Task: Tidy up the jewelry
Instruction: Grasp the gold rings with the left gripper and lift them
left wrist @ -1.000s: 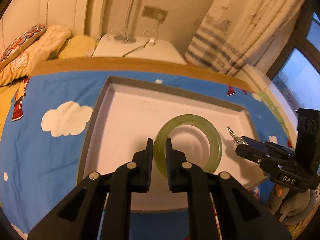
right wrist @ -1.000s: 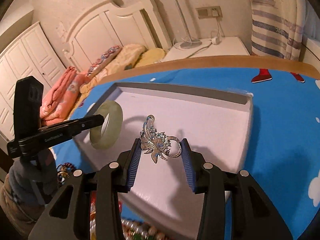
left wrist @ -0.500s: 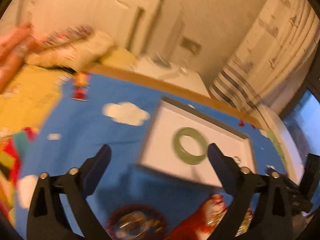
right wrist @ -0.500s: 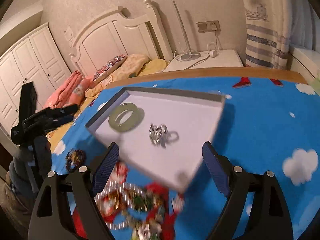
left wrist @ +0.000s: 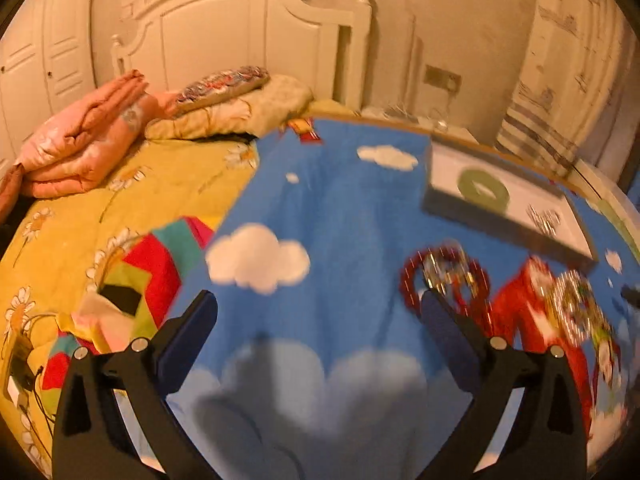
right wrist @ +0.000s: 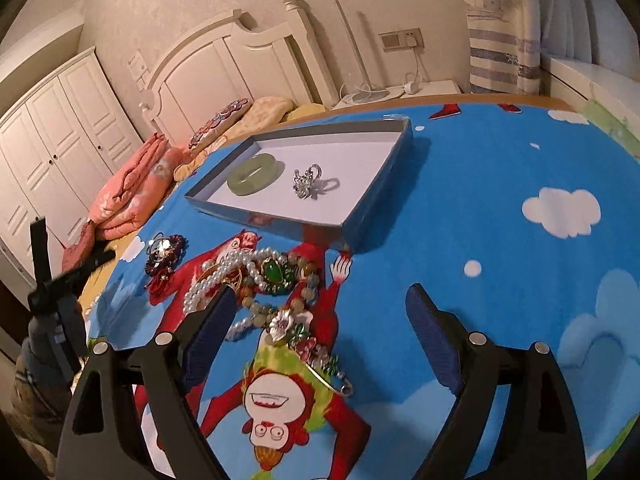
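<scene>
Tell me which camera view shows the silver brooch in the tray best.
The right wrist view: the silver brooch lies sharp and whole beside the green bangle. In the left wrist view it is only a blurred glint near the edge.

Blue cloud-print bedspread carries tray, jewelry heap

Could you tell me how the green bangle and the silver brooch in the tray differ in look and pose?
The green bangle is a plain, smooth, pale green ring; the silver brooch is ornate, shiny metal with an irregular outline. The bangle lies flat nearer the tray's left end; the brooch sits to its right, towards the middle. Both rest loose on the tray's white floor, apart from each other, with neither gripper near them.
</scene>
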`<state>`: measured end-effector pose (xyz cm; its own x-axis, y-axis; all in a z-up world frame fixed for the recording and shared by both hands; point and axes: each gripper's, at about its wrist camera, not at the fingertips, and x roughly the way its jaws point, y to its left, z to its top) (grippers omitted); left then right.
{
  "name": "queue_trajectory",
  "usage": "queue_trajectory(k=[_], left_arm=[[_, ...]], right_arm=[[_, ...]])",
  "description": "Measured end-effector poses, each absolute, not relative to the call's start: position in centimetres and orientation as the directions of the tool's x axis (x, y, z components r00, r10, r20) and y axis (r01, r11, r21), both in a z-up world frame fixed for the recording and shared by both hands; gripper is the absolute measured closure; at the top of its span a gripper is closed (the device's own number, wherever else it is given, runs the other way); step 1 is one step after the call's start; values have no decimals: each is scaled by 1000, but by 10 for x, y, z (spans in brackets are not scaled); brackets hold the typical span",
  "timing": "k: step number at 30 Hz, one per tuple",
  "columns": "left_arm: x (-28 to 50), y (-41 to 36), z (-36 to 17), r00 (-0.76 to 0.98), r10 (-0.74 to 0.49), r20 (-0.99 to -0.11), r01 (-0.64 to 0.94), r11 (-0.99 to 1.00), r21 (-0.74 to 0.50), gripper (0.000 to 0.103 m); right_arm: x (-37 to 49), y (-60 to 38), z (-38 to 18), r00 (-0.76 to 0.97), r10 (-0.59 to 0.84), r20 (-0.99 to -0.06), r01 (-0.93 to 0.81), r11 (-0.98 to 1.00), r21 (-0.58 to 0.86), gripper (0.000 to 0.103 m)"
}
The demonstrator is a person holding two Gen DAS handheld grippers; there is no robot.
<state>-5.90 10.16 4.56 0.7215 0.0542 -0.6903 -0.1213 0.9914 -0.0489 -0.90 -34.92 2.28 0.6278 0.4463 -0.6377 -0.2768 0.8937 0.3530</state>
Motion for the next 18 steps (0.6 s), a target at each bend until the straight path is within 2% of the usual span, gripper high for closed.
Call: queue_trajectory(k=[9,11,16,18], left_arm=[[-46,49,42,728,-54,-684,82,997,9,4],[-34,38,42,719,-79,-690,127,992,19,22],[2,15,33,688,-63,-723,166,984,72,35],[11,13,27,668,-64,-742,175,982,73,56]], right_arm=[[-10,-339,21,630,441,-639,-266,896,355,19],[-11,-337,22,632,442,-637,-268,895,356,19],[-16,-331,26,632,446,-634,-284,894,346,19],[-17,-328,29,632,450,-631,-298,893,338,19]])
